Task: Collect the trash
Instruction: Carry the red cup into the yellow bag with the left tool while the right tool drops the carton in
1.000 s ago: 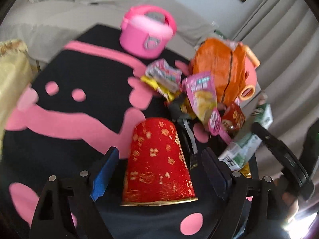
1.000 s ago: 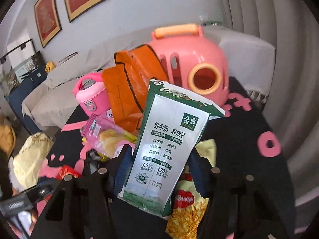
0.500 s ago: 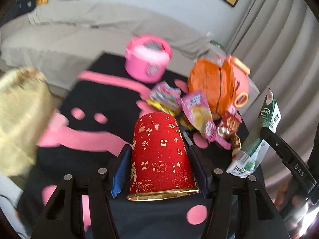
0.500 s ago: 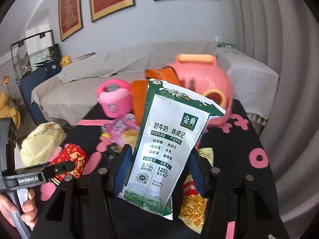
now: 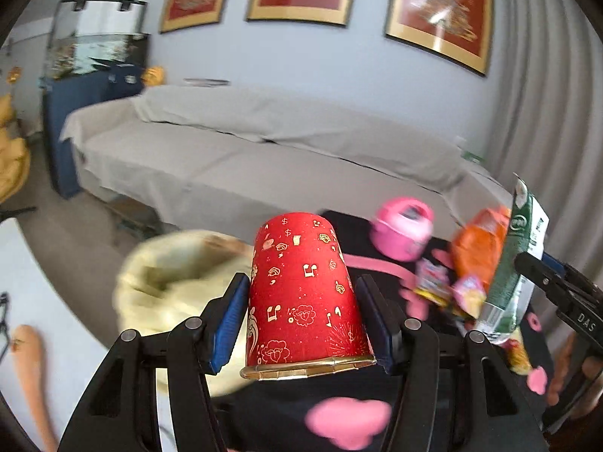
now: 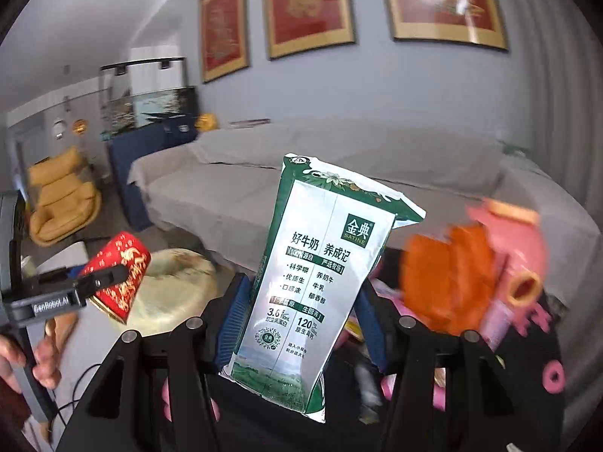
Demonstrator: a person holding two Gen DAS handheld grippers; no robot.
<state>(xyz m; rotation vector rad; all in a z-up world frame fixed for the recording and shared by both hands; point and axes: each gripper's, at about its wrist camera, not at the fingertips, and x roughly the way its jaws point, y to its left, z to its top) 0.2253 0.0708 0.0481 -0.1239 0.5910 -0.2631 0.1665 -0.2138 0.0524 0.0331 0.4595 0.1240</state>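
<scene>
My left gripper (image 5: 301, 312) is shut on a red paper cup (image 5: 303, 293) with gold patterns, held upside down and lifted off the table. The same cup (image 6: 118, 275) shows at the left of the right wrist view. My right gripper (image 6: 301, 316) is shut on a green and white milk carton (image 6: 320, 275), held upright in the air; the carton (image 5: 516, 260) also appears at the right edge of the left wrist view. A pale yellow trash bag (image 5: 177, 290) stands open beyond the cup, left of the table; the bag (image 6: 173, 290) lies between both grippers' loads.
The black table with pink shapes (image 5: 361, 263) holds a pink toy pot (image 5: 401, 229), an orange bag (image 6: 448, 278), a pink carrier (image 6: 516, 241) and snack wrappers (image 5: 444, 286). A grey covered sofa (image 5: 264, 150) runs behind. A yellow chair (image 6: 60, 203) and fish tank (image 5: 94, 45) stand far left.
The left gripper closed on the red cup and lifted it, swinging left toward the yellow bag. The right gripper rose with the milk carton and turned left too.
</scene>
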